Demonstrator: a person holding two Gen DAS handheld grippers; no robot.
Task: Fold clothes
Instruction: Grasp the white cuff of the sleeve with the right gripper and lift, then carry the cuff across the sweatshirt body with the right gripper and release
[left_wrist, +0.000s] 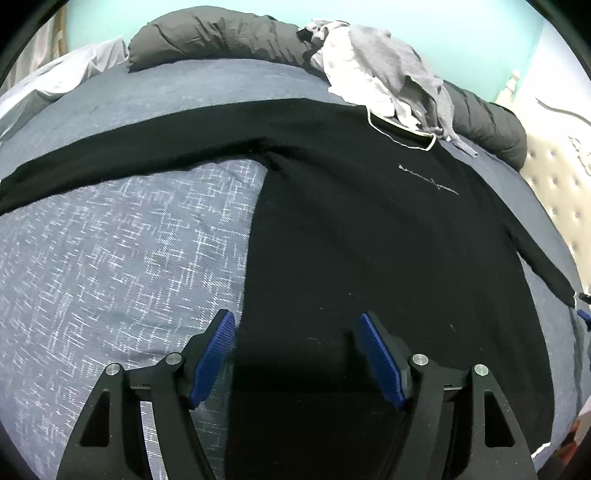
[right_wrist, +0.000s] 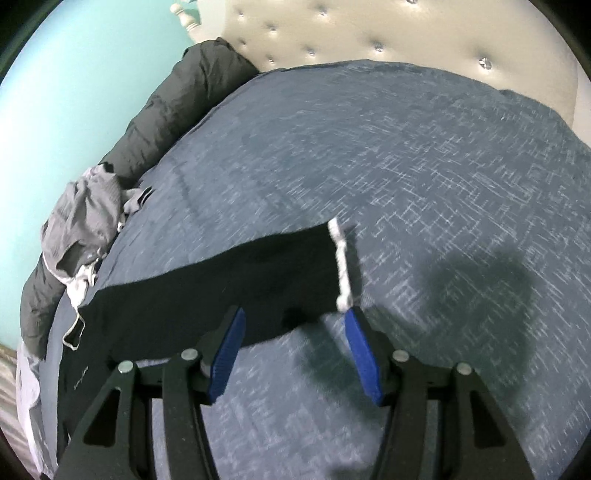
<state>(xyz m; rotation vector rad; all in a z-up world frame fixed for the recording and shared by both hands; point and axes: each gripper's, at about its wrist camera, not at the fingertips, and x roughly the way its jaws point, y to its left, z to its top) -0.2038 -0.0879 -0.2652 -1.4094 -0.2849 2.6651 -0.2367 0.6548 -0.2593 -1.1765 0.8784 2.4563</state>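
My right gripper (right_wrist: 293, 350) hangs open and empty just near of the cuff (right_wrist: 341, 266), its sleeve running far-left to the sweater (left_wrist: 369, 240) spread flat under my open, empty left gripper (left_wrist: 297, 354).

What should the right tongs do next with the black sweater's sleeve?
Probably close on the white-trimmed cuff and carry it back over the body of the black sweater. The sleeve lies stretched out flat on the bedspread, and the right tongs stand open just short of it, holding nothing.
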